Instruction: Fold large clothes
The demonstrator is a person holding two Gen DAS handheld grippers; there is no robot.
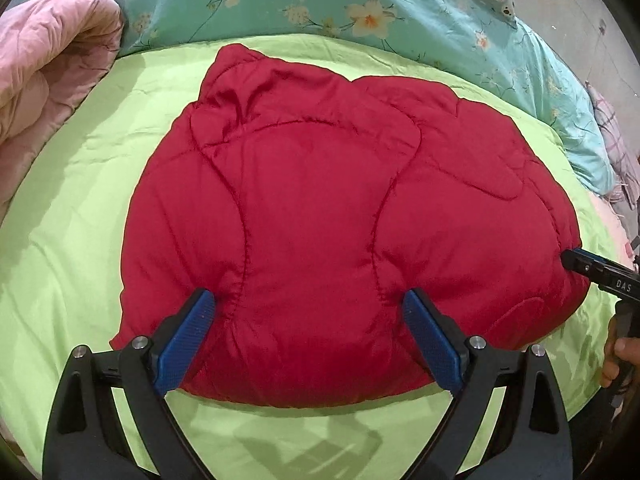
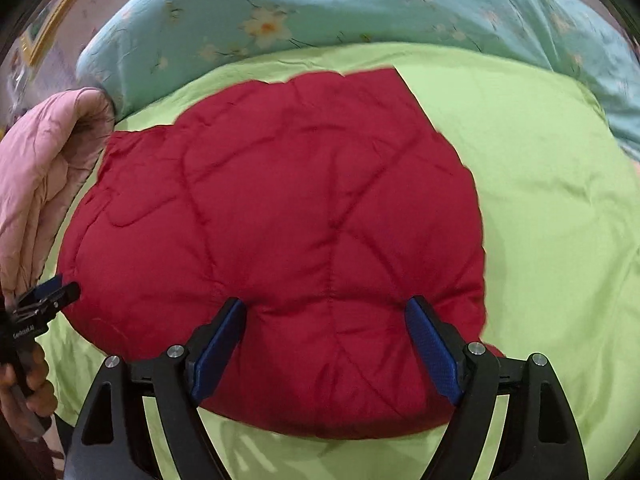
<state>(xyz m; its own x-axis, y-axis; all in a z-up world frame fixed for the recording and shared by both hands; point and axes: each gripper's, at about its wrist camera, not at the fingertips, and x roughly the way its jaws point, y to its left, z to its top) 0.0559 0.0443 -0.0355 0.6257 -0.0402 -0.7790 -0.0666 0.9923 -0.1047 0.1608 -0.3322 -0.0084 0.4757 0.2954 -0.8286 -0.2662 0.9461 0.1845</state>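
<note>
Closest in, the left claw (image 1: 310,320) stands spread wide, its blue pads (image 1: 186,340) on either side of the near edge of the red padded jacket (image 1: 320,220). The puffy cloth bulges up between them, yet whether the pads actually press on it I cannot tell; nothing looks pinched. The right claw (image 2: 326,328) is spread just as wide over the same near edge further along, its blue pad (image 2: 434,348) lying against the padding without closing on a fold. Each claw shows at the rim of the other's view, with a hand (image 2: 24,384) wrapped round the left handle.

The jacket itself lies folded into a rounded bundle in the middle of the bed, on a lime-green sheet (image 1: 80,208). Curved quilting seams run across its top, and one straight edge shows on its far side.

To the left, touching the sheet's edge, a pink quilted coat or blanket (image 1: 48,64) lies bunched up. Beyond the jacket, along the far side of the bed, stretches a teal quilt with a flower print (image 1: 320,4).
</note>
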